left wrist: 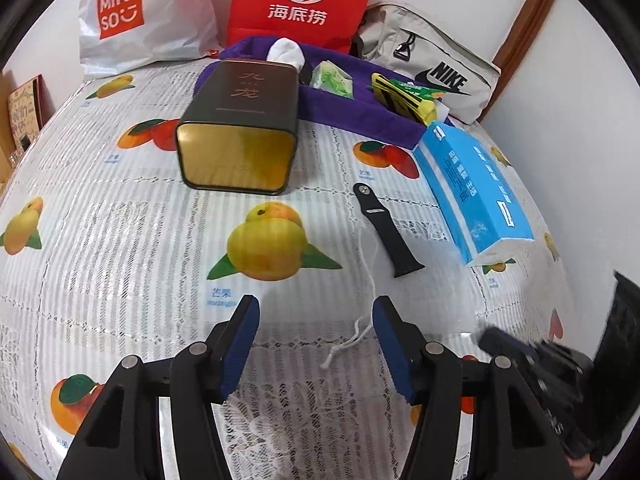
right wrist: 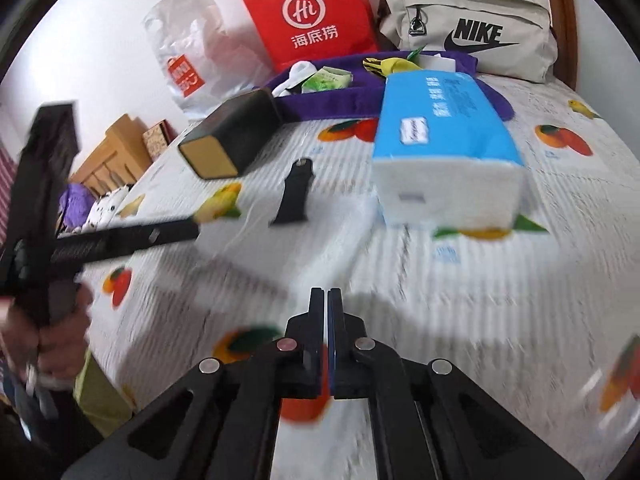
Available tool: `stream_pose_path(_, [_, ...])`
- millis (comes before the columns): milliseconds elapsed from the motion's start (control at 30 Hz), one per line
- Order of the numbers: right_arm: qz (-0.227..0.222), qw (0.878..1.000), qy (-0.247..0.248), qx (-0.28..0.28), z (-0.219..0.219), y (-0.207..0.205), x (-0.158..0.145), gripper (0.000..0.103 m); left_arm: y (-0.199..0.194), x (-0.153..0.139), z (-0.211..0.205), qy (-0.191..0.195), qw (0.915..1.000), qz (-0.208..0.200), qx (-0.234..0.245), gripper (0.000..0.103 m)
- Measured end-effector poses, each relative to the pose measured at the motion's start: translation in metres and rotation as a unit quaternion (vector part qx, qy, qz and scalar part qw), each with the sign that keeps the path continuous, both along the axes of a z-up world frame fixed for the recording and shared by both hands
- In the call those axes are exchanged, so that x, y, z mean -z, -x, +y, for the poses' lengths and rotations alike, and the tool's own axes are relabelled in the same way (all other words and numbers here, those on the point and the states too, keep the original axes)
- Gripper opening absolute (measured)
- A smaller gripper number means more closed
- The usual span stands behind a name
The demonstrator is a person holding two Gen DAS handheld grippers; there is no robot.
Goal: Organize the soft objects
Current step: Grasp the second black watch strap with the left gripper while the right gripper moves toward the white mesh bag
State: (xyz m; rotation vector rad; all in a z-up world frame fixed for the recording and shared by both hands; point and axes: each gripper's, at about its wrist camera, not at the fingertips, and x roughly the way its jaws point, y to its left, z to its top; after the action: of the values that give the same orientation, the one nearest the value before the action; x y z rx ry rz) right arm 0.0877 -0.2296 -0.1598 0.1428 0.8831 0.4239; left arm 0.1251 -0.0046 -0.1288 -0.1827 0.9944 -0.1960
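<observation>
On lacy tablecloth (left wrist: 120, 240), boxy tin (left wrist: 240, 128), rubbery strap (left wrist: 384, 228)

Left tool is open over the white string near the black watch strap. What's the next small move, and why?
Probably lower the left tool a little further onto the white string before closing: its jaws stand open and empty above the string, nothing gripped yet.

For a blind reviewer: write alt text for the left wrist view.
Left gripper open with nothing between its fingers, above a fruit-print tablecloth and a thin white string. Beyond lie a black watch strap, a dark tin on its side and a blue tissue pack.
</observation>
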Motion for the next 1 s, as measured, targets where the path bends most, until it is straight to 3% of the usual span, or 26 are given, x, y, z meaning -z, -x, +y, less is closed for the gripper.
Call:
stream_pose_path(233, [0.017, 0.999, -0.019, 0.027, -0.031, 0.011, 0.003, 0.007, -0.011, -0.001, -0.017, -0.012, 0.9999, -0.002, 0.008, 0.057])
stream_pose_path(300, [0.016, 0.999, -0.036, 0.023, -0.029, 0.002, 0.004, 0.017, -0.015, 0.000, -0.019, -0.011, 0.9999, 0.002, 0.007, 0.057])
stream_pose_path(333, [0.021, 0.999, -0.046, 0.019, -0.026, -0.004, 0.006, 0.034, -0.015, 0.000, -0.020, -0.014, 0.9999, 0.004, 0.006, 0.057])
stream_pose_path(367, [0.024, 0.998, -0.052, 0.017, -0.024, -0.007, 0.007, 0.044, -0.015, -0.001, -0.021, -0.019, 0.9998, 0.003, 0.007, 0.057])
stream_pose_path(533, [0.031, 0.996, -0.086, 0.011, -0.009, -0.025, 0.008, 0.044, -0.011, -0.004, -0.015, -0.023, 0.9997, 0.000, -0.003, 0.062])
stream_pose_path(700, [0.040, 0.992, -0.115, 0.016, 0.002, -0.038, 0.010, 0.040, -0.011, 0.001, -0.013, -0.021, 0.9997, 0.006, -0.008, 0.062])
stream_pose_path(767, [0.039, 0.994, -0.100, 0.010, 0.008, -0.042, 0.011, 0.004, -0.011, 0.003, -0.014, -0.021, 0.9997, 0.009, -0.005, 0.062])
stream_pose_path(1000, [0.012, 0.995, -0.094, -0.015, 0.005, -0.023, 0.005, 0.003, -0.012, 0.004, -0.014, -0.020, 0.9998, 0.007, -0.001, 0.062])
